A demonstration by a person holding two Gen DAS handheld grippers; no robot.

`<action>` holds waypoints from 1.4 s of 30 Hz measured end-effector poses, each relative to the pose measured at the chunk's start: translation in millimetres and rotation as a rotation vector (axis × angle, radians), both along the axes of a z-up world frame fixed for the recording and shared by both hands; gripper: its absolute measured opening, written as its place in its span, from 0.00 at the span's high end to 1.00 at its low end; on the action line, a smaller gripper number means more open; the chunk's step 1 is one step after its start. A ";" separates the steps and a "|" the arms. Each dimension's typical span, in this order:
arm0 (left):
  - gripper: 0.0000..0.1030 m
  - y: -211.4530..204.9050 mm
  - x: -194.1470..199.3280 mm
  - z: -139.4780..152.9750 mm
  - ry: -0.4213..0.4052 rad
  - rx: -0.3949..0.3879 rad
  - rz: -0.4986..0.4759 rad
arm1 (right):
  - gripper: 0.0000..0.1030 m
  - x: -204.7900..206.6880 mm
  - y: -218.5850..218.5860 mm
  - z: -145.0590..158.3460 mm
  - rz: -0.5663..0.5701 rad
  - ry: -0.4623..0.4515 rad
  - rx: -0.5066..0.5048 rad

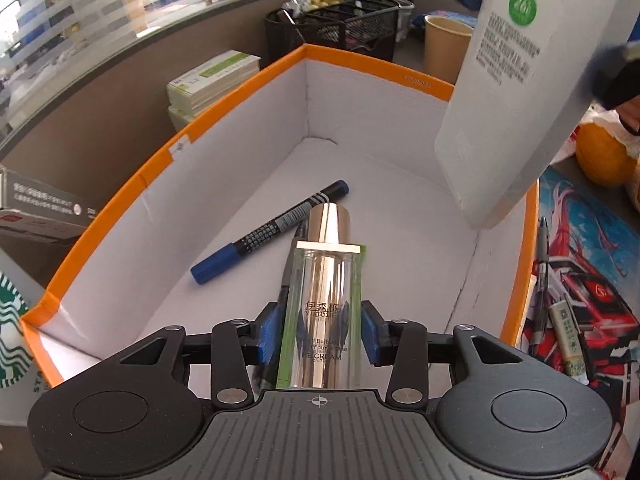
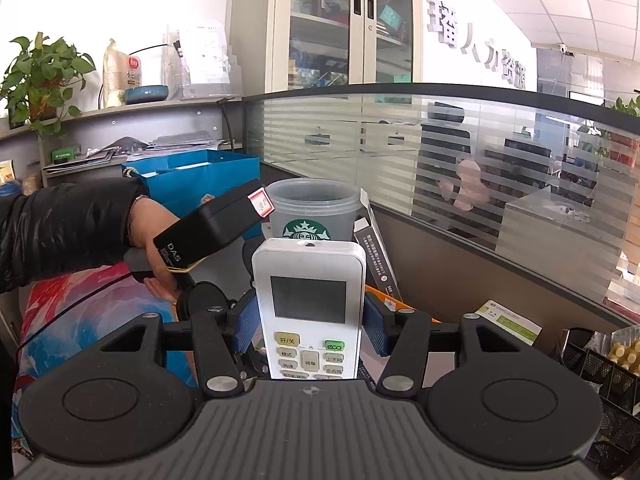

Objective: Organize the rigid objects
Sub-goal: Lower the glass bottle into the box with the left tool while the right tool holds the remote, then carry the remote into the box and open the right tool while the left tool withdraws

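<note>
The left gripper [image 1: 319,330] is pointing down into a big box [image 1: 120,208] with white inside walls and an orange rim. A clear bottle [image 1: 325,300] with a shiny gold tube inside is lying between its two blue pads [image 1: 269,330]. The jaws are sitting a little way open, and thin gaps are showing on both sides of the bottle, so the pads are probably not squeezing it, though the view there is poor. The bottle's far end is lying down on the box floor. A blue and black marker [image 1: 270,232] is lying on the floor too, just to the left of the bottle, and its far tip is sitting right by the bottle's gold cap. The right gripper [image 2: 310,326] is holding a white remote control [image 2: 309,304] with its pads pressing on both sides. The remote is standing up with its screen and buttons facing the camera. In the left view, the remote [image 1: 520,92] is hanging over the right far part of the box. A person's hand [image 2: 160,248] in a dark sleeve is holding the other tool on the left.
</note>
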State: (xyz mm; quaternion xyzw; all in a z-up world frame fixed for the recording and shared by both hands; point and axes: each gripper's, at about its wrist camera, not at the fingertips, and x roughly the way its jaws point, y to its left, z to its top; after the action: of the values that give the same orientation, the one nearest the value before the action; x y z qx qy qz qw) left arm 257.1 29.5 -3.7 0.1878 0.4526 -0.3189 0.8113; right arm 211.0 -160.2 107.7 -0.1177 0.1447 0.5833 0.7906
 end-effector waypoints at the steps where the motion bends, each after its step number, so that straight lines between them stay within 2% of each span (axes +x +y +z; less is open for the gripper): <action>1: 0.57 3.0 -1.7 3.0 -0.014 -0.010 0.009 | 0.50 1.3 1.4 -0.1 0.000 0.002 -0.002; 4: 0.45 17.6 -13.1 20.3 -0.097 -0.051 0.068 | 0.50 7.5 5.5 -1.1 0.000 0.002 -0.010; 9: 0.44 41.8 -55.1 51.8 -0.281 -0.110 0.204 | 0.50 17.9 17.5 3.1 0.004 -0.011 -0.027; 12: 0.42 41.3 -98.6 58.7 -0.358 -0.145 0.212 | 0.50 25.8 35.2 3.1 0.010 -0.028 -0.078; 14: 0.37 34.3 -126.0 55.2 -0.382 -0.149 0.207 | 0.50 30.8 48.9 1.0 0.016 -0.039 -0.117; 17: 0.37 21.6 -154.4 43.0 -0.365 -0.190 0.190 | 0.50 38.8 71.0 -4.5 0.023 -0.054 -0.176; 24: 0.37 -1.4 -187.1 11.4 -0.309 -0.252 0.216 | 0.50 47.2 109.5 -19.9 0.026 -0.096 -0.276; 27: 0.37 -4.6 -192.4 -1.6 -0.287 -0.256 0.204 | 0.50 48.4 120.8 -20.3 0.031 -0.121 -0.311; 32: 0.37 -7.0 -193.3 -16.5 -0.253 -0.252 0.203 | 0.50 44.3 144.1 -25.8 0.038 -0.201 -0.434; 38: 0.37 -4.1 -197.9 -19.1 -0.246 -0.270 0.201 | 0.50 40.5 169.5 -49.6 0.070 -0.250 -0.603; 42: 0.37 -0.6 -200.4 -19.8 -0.250 -0.271 0.203 | 0.50 35.5 183.6 -55.2 0.086 -0.279 -0.659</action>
State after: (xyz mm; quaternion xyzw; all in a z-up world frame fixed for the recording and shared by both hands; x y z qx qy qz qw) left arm 56.7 28.9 -23.5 0.0684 0.3178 -0.2679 0.9069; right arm 246.4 23.5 52.5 -0.4509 0.2106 0.5165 0.6968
